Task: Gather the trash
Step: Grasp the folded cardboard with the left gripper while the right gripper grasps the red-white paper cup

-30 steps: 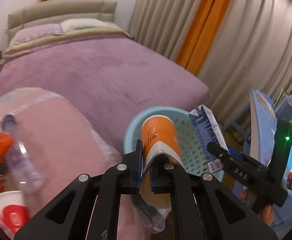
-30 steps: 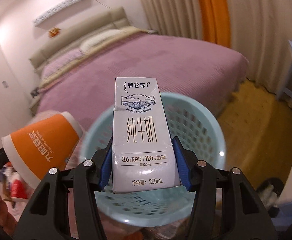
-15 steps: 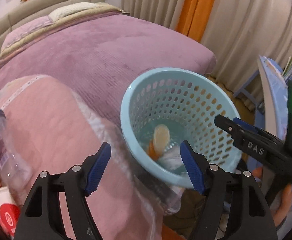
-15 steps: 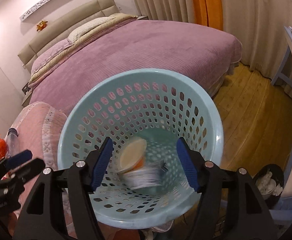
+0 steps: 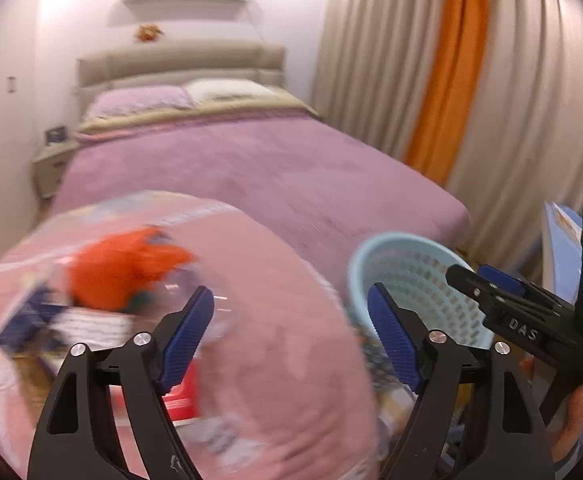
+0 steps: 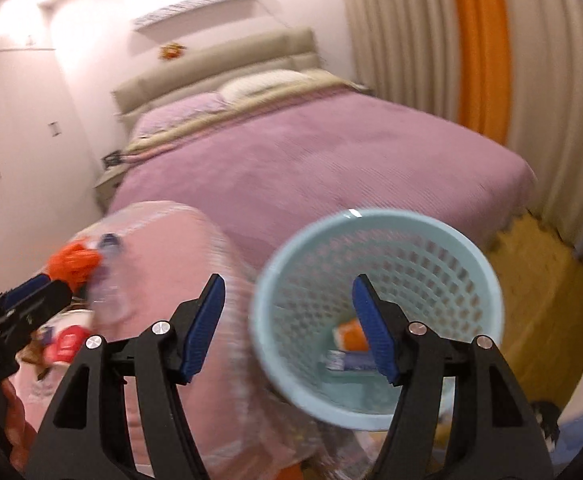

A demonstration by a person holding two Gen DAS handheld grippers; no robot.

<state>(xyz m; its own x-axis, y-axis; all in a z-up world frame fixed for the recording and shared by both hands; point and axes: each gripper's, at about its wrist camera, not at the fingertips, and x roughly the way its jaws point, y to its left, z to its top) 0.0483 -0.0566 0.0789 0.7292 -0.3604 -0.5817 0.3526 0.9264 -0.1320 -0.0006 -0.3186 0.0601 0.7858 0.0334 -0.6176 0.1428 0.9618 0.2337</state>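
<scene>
1. The left gripper point(image 5: 291, 332) has its jaws spread wide with nothing between them; it points over a pink-covered table point(image 5: 291, 360).
2. The right gripper point(image 6: 287, 328) is likewise released and empty, its right finger overlapping the bin point(image 6: 375, 312) in the right wrist view.
3. The bin, pale blue with a perforated wall, stands just beside the table, between it and the bed point(image 6: 311, 160).
4. Inside the bin lie an orange cup point(image 6: 349, 334) and a carton point(image 6: 345, 360), touching each other at the bottom.
5. On the table sit an orange bag point(image 5: 127, 268), a clear bottle point(image 6: 107, 280) and a red-and-white cup point(image 6: 67, 344), all blurred.
6. The bottle lies just beside the bag; the red-and-white cup is near both.
7. In the left wrist view the right gripper point(image 5: 487, 284) shows at the right edge, above the bin point(image 5: 411, 280).
8. Beige curtains point(image 5: 371, 60) with an orange strip hang beyond the bed.
</scene>
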